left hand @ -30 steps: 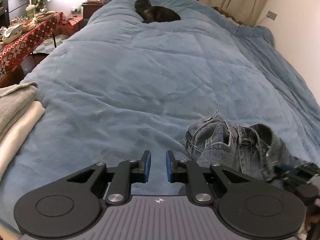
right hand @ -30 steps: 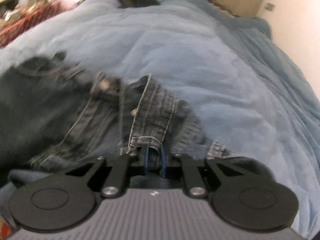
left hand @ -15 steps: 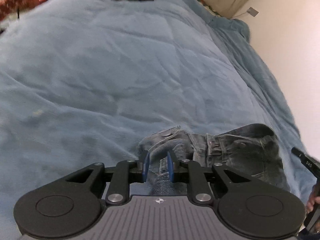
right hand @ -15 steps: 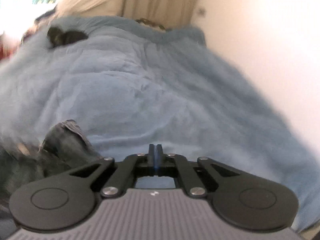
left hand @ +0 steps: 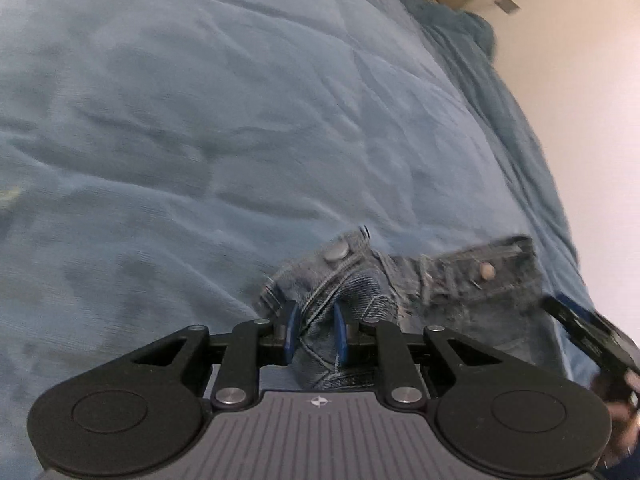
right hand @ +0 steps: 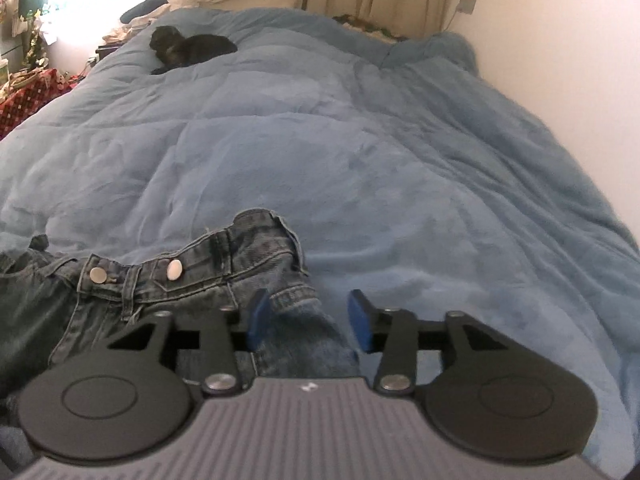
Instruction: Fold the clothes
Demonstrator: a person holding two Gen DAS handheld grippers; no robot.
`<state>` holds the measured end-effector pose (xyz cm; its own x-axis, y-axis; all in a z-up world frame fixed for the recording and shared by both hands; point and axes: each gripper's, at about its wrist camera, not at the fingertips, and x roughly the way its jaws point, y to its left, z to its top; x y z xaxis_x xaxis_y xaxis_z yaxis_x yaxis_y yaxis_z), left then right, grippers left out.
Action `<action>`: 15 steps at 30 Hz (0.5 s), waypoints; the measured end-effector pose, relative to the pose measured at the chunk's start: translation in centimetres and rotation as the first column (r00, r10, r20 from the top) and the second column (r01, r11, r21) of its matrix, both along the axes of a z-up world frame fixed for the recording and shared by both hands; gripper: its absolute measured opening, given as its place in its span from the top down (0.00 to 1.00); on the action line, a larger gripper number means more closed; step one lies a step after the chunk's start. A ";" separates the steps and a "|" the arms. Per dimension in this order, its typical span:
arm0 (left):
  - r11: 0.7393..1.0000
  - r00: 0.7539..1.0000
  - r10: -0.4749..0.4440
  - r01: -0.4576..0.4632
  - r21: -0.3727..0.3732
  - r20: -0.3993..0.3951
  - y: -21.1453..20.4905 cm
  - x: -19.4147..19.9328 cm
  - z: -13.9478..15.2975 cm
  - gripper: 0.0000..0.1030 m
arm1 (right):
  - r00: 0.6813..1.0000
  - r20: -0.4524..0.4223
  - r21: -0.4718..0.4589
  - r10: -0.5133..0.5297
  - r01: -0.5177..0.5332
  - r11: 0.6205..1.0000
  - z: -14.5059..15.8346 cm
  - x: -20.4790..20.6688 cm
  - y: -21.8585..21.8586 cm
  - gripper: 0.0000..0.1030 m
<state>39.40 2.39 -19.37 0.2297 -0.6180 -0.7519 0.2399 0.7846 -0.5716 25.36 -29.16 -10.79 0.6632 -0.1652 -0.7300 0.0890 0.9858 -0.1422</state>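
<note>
The jeans (right hand: pixel 168 280) are lying bunched near the foot of the bed, waistband facing up the blue duvet (right hand: pixel 360 152), with two metal buttons showing along the band. The step in hand looks like spreading the waist before any fold is made. The left hand-held gripper (left hand: pixel 314 330) is sitting with its jaws narrowly parted around a thick ridge of denim at the left end of the waistband; the blue pads seem to be pressing on the cloth, though that is a judgement, as blur is softening the contact. The right hand-held gripper (right hand: pixel 310 318) is standing wide, its jaws having just been opening, and a fold of denim is lying between the pads without being pinched. Next, the right one probably needs to close on the right end of the band so both corners can be drawn apart and the garment laid flat. The duvet beyond is offering wide open room for that. A wall (right hand: pixel 560 80) is running close along the bed's right side, so the spread is better made leftward and up the bed. A black cat (right hand: pixel 192 48) is resting far off near the head.
</note>
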 end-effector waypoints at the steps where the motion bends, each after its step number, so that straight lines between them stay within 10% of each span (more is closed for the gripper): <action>1: 1.000 1.000 -0.024 0.024 -0.005 -0.004 -0.4 -0.2 -0.1 0.83 | 1.000 -0.013 0.002 0.007 -0.007 1.000 -0.5 0.6 0.0 0.36; 7: 0.996 0.996 -0.076 0.078 0.038 -0.041 -2.3 -0.5 -1.6 0.83 | 0.995 -0.085 0.025 0.052 -0.050 0.998 -2.9 2.8 0.6 0.39; 11: 0.997 0.996 -0.065 0.067 0.043 -0.054 -2.8 -0.3 -2.1 0.83 | 0.992 -0.103 0.051 0.071 -0.067 0.996 -3.6 2.6 1.4 0.86; 15: 0.996 0.998 -0.066 0.067 0.054 -0.015 -3.4 -1.1 -1.8 1.00 | 0.996 -0.069 0.053 0.055 -0.051 0.997 -3.0 1.3 1.6 0.90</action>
<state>38.33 -1.00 -21.15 0.1793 -0.5894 -0.7877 0.2854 0.7974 -0.5317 26.71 -27.54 -13.81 0.6170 -0.0927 -0.7815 0.0280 0.9950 -0.0959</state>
